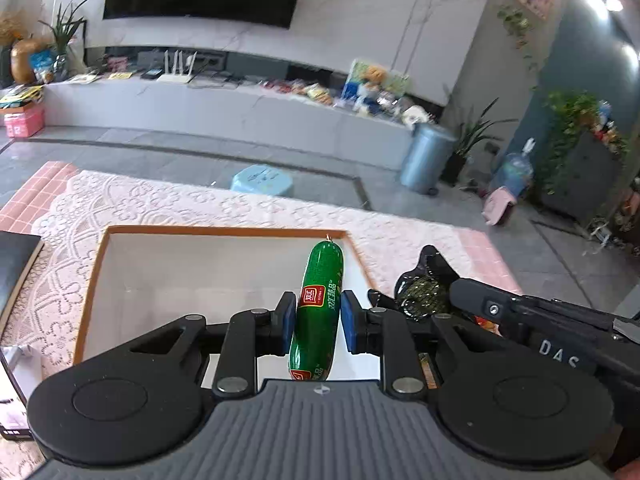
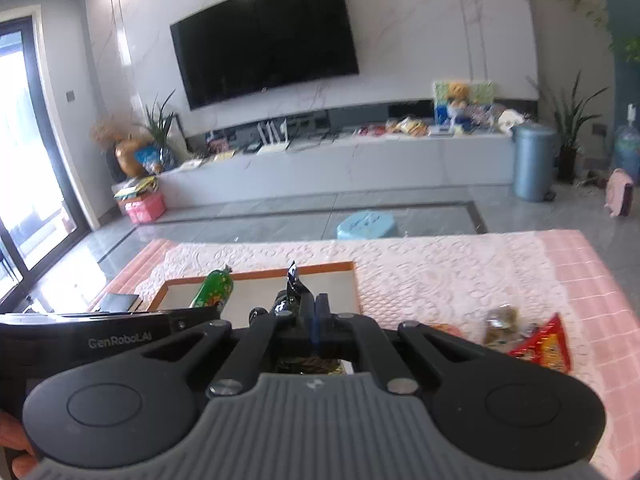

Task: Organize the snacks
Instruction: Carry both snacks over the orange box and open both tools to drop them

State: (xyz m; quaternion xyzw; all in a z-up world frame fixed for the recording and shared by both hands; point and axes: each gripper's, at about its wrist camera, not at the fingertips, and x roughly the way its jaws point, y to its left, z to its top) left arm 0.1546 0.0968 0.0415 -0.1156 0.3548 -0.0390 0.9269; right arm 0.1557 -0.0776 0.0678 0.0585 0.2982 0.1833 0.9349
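So the green sausage stick [image 1: 318, 312] is clamped between the blue pads [image 1: 289, 322] of the left gripper [image 1: 319, 322], held roughly at its middle and pointing away from the camera, hanging over the white box with the orange rim [image 1: 224, 231]. From the right wrist view you can see the same sausage poking up on the left over that box's near corner. The right gripper [image 2: 312, 312] has its jaws pressed tight together on a dark shiny snack packet [image 2: 294, 286], the crimped top edge sticking up past the fingertips and the rest bunched underneath; in the left view that same packet sits just right of the sausage, pinched at the tip of the other tool. The box looks bare inside as far as I can see, just white floor and walls. It sits on a lacy white cloth [image 2: 440, 268] over a pink checked table cover [image 2: 580, 280]. Off to the right on the cloth there's a red snack bag [image 2: 544, 346] and a clear-ish packet with brownish stuff [image 2: 500, 322] right beside it, a bit blurry. A dark book or tablet [image 1: 16, 264] lies left of the box. Beyond the table: a light blue stool [image 1: 262, 180], a TV [image 2: 264, 38] on the marble wall, and a blue-grey bin [image 2: 534, 162].
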